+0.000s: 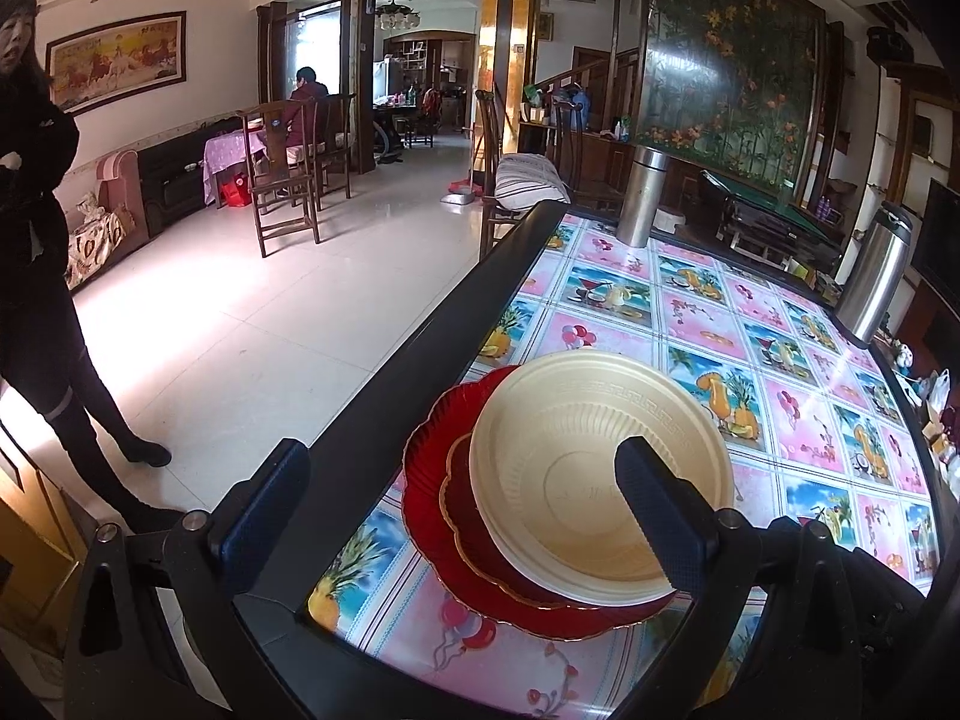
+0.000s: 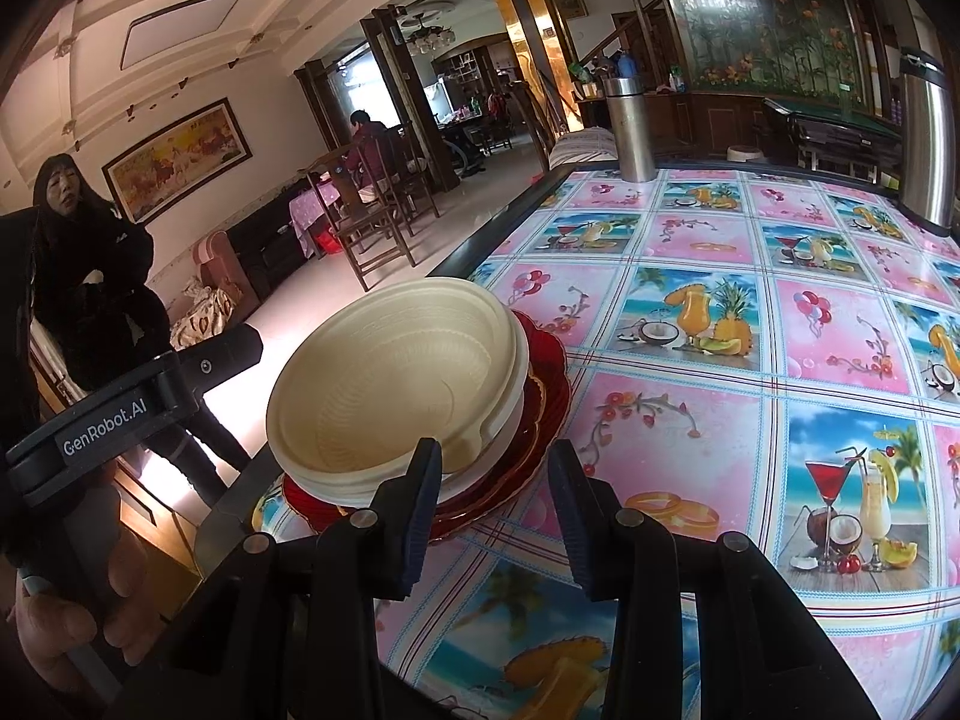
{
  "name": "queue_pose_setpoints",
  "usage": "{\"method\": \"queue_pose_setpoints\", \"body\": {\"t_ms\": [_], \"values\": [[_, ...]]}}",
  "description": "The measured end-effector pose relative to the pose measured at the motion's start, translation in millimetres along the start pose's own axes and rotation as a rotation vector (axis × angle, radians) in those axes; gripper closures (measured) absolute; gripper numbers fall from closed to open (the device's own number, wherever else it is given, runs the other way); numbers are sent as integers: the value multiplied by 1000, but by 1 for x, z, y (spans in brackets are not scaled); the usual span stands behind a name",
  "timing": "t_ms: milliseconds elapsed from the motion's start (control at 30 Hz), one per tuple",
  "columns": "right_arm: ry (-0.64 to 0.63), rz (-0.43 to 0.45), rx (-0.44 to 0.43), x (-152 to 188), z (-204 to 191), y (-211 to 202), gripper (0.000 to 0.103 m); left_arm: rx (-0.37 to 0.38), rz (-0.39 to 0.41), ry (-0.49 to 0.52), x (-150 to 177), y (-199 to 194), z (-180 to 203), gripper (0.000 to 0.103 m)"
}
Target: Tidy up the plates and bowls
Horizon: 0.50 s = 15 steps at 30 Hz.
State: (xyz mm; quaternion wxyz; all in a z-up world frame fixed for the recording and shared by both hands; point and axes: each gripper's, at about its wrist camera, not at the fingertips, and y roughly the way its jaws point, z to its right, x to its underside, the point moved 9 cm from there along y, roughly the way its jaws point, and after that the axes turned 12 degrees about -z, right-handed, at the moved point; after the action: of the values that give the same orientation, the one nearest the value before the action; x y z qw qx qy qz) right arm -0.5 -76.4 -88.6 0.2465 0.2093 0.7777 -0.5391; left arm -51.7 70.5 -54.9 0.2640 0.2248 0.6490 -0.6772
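Note:
A cream bowl (image 1: 576, 468) sits nested on a stack with a small red plate (image 1: 474, 516) on a large red scalloped plate (image 1: 432, 480), near the table's left edge. In the right wrist view several cream bowls (image 2: 390, 384) are nested on the red plates (image 2: 540, 372). My left gripper (image 1: 462, 498) is open, its jaws wide on either side of the stack, the right finger (image 1: 660, 510) over the bowl's rim. My right gripper (image 2: 492, 504) is open and empty, just in front of the stack. The left gripper body (image 2: 132, 402) shows at the left.
The table (image 1: 750, 360) has a colourful fruit-print cover and a dark frame (image 1: 420, 348). A steel flask (image 1: 642, 198) stands at the far end and a steel thermos (image 1: 876, 276) at the right. A person (image 1: 36, 240) stands on the floor to the left. Chairs stand beyond.

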Motion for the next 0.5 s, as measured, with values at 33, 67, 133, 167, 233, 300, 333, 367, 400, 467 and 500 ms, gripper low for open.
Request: {"method": "queue_pose_setpoints", "body": {"t_ms": [33, 67, 133, 167, 233, 300, 333, 367, 400, 467, 500], "values": [[0, 0, 0, 0, 0, 0, 63, 0, 1, 1, 0, 0, 0, 1], [1, -1, -1, 0, 0, 0, 63, -1, 1, 2, 0, -1, 0, 1], [0, -1, 0, 0, 0, 0, 63, 0, 0, 5, 0, 0, 2, 1], [0, -1, -1, 0, 0, 0, 63, 0, 0, 5, 0, 0, 1, 1], [-1, -1, -2, -1, 0, -1, 63, 0, -1, 4, 0, 0, 2, 1], [-3, 0, -1, -1, 0, -1, 63, 1, -1, 3, 0, 0, 2, 1], [-3, 0, -2, -1, 0, -1, 63, 0, 0, 4, 0, 0, 2, 1], [-3, 0, -2, -1, -1, -1, 63, -1, 0, 4, 0, -1, 2, 1], [-3, 1, -2, -1, -1, -1, 63, -1, 0, 4, 0, 0, 2, 1], [-3, 0, -1, -1, -1, -1, 63, 0, -1, 4, 0, -1, 2, 1], [-4, 0, -1, -1, -1, -1, 63, 0, -1, 4, 0, 0, 2, 1]]}}
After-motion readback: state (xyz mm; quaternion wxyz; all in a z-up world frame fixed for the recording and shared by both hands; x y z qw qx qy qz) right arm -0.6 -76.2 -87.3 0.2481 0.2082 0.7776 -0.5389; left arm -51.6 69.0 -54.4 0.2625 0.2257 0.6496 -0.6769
